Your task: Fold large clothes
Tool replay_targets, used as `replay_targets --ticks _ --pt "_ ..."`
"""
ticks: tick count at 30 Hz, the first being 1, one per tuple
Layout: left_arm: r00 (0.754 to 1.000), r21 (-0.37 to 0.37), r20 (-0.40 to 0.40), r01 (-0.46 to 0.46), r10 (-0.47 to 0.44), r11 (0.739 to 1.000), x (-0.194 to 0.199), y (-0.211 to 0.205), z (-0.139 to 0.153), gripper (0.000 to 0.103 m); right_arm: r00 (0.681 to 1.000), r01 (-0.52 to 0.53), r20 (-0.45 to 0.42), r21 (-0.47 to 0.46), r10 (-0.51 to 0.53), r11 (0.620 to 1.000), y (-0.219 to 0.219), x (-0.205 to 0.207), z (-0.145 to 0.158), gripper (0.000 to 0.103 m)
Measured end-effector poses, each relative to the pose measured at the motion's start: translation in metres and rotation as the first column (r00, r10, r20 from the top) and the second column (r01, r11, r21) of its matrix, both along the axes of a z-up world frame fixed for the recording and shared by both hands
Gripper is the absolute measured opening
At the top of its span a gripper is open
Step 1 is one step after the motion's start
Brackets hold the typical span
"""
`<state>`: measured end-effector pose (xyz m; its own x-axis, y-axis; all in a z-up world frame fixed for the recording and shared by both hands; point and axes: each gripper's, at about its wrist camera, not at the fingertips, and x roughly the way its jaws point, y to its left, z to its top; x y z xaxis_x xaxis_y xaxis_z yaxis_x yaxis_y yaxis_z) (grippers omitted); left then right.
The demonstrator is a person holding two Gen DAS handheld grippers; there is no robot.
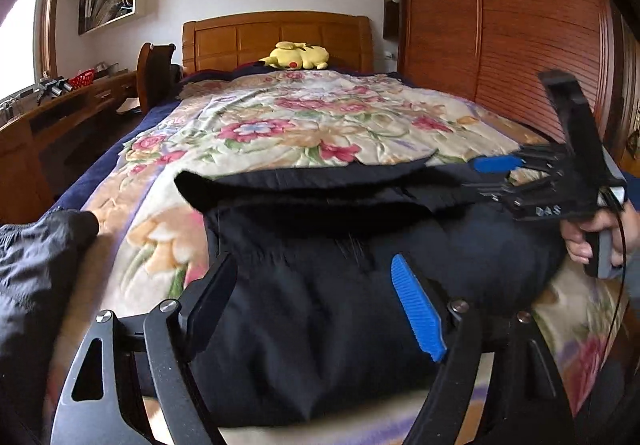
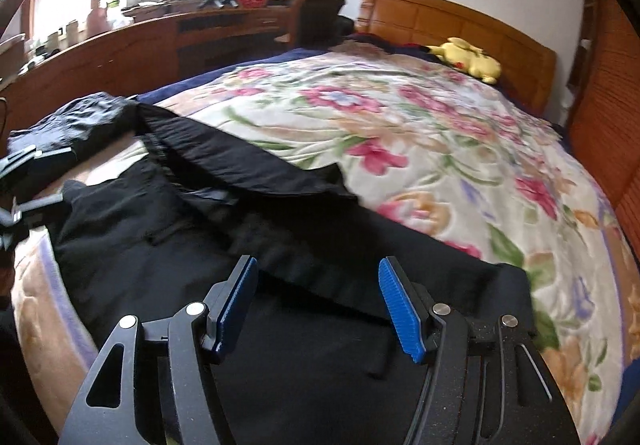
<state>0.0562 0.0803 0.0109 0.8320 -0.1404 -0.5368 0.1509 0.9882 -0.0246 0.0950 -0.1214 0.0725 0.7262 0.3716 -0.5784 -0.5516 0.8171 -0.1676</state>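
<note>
Left wrist view: wood desk (image 1: 60, 113) at left, floral bedspread (image 1: 304, 125) mid, yellow plush toy (image 1: 298, 56) by the headboard (image 1: 276, 39), wardrobe (image 1: 504, 21) at right. Black garment (image 1: 320, 317) lies bunched on the near bed edge — dark, creased, a folded flap on top. Left gripper (image 1: 316, 305) hangs over it, jaws wide, nothing pinched. Right gripper (image 2: 318, 309) likewise spread above the cloth, empty — a hand (image 1: 588, 237) on its grip.

A black garment (image 1: 340, 309) lies on a cream blanket (image 1: 320, 117) patterned with pink, orange and green flowers; a yellow plush toy (image 1: 298, 55) rests against the orange-brown headboard (image 1: 276, 35).
</note>
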Motion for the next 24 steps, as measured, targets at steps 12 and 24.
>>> replay_targets --ticks 12,24 --pt "1.0 -0.014 -0.019 -0.002 0.002 1.0 -0.01 0.001 -0.024 0.08 0.999 -0.044 -0.037 -0.115 0.04 0.992 0.032 0.019 -0.01 0.065" --pt "1.0 -0.039 -0.028 0.005 -0.006 0.999 -0.007 0.008 -0.024 0.08 0.997 -0.072 -0.056 -0.282 0.058 0.957 0.076 0.069 -0.013 0.008"
